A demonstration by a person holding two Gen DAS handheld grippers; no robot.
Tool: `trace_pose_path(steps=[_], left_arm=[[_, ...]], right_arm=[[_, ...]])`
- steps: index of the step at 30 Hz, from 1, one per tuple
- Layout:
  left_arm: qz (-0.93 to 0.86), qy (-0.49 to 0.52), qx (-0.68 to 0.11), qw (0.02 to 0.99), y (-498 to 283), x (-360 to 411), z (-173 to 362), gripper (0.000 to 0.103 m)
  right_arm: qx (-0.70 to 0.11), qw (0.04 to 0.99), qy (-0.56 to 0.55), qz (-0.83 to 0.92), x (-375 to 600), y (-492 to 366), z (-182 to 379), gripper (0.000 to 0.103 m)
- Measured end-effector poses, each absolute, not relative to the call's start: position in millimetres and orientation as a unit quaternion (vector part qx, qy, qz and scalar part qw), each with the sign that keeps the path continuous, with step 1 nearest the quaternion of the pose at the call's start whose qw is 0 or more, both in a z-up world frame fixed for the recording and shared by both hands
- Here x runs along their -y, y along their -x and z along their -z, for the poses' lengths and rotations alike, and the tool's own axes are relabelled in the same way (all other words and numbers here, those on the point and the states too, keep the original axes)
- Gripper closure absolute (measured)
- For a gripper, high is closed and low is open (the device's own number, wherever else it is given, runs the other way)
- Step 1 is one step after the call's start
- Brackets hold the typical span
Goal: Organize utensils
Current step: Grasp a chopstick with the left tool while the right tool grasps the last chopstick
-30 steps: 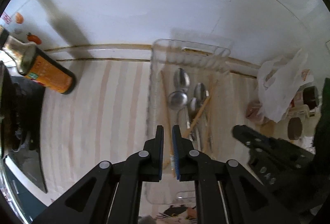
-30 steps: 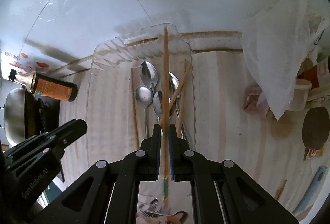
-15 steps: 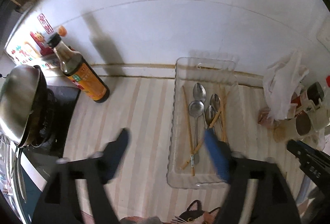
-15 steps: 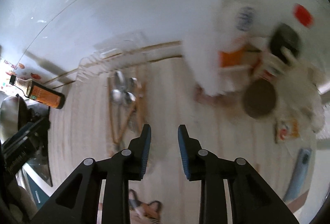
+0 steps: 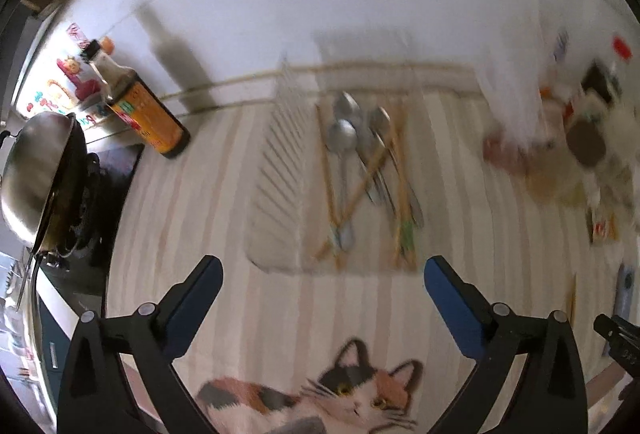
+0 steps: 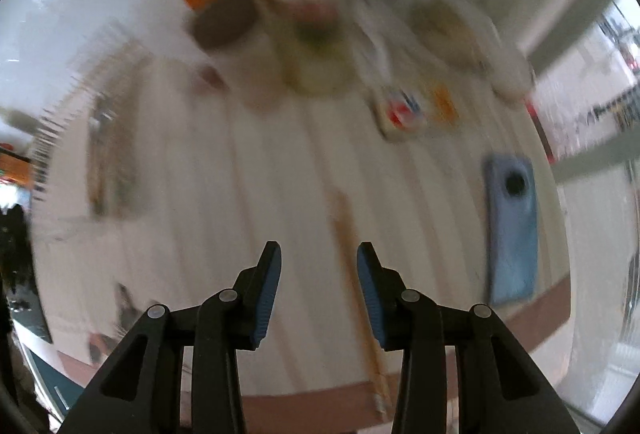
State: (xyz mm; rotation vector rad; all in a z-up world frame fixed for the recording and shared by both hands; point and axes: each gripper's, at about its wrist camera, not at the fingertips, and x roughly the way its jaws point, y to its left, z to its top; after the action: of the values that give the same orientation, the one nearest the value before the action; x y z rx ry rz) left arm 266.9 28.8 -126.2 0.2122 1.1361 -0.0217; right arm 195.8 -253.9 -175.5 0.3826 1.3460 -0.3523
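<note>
A clear plastic tray lies on the striped mat and holds several spoons and wooden chopsticks. My left gripper is wide open and empty, held above the mat just in front of the tray. My right gripper is open and empty. A single wooden chopstick lies on the mat between and beyond its fingers, near the table's front edge. The tray shows blurred at the left of the right wrist view.
A soy sauce bottle and a wok on a stove stand at the left. A white plastic bag, jars and cups crowd the right. A blue phone-like object lies to the right of the chopstick. A cat picture marks the mat's front.
My right gripper let go of its chopstick over the tray, opened and swung right toward the loose chopstick. My left gripper opened wide and pulled back from the tray.
</note>
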Motion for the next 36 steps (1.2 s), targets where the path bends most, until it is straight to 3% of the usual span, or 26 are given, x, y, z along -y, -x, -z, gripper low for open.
trace_pose_path(steps=[8,10,12,13,18,23,31,32,34,36], left_arm=[[0.044,-0.15,-0.563,0.812,-234.9,24.2,158.7,0.0],[0.048,-0.164,-0.566,0.807,-229.1,31.9,163.2,0.0],[0.049,-0.17,-0.567,0.804,-225.6,37.0,166.3,0.0],[0.049,-0.172,-0.569,0.802,-223.8,39.8,168.0,0.0],[0.067,-0.18,-0.582,0.79,-212.8,61.4,176.3,0.0],[0.143,-0.149,-0.653,0.729,-188.6,117.3,206.2,0.004],[0.193,-0.165,-0.71,0.657,-158.0,189.7,253.8,0.043],[0.193,-0.17,-0.71,0.656,-155.6,193.1,256.9,0.055],[0.194,-0.197,-0.689,0.67,-150.7,198.0,254.0,0.068],[0.206,-0.209,-0.677,0.674,-148.1,197.7,251.2,0.095]], right_arm=[[-0.666,0.702,-0.186,0.17,282.5,-150.6,245.2,0.062],[-0.674,0.696,-0.188,0.16,283.1,-144.4,257.3,0.07],[-0.678,0.695,-0.19,0.149,281.2,-139.0,265.2,0.092],[-0.673,0.7,-0.181,0.153,280.1,-136.8,264.6,0.094],[-0.662,0.704,-0.203,0.158,290.5,-119.7,267.9,0.096],[-0.661,0.698,-0.22,0.165,304.9,-95.7,271.5,0.096],[-0.657,0.689,-0.243,0.187,326.4,-49.0,280.5,0.096],[-0.655,0.689,-0.247,0.189,328.4,-44.1,281.4,0.096],[-0.653,0.688,-0.253,0.193,331.2,-36.9,282.7,0.096],[-0.651,0.688,-0.256,0.194,332.2,-30.9,284.2,0.096]])
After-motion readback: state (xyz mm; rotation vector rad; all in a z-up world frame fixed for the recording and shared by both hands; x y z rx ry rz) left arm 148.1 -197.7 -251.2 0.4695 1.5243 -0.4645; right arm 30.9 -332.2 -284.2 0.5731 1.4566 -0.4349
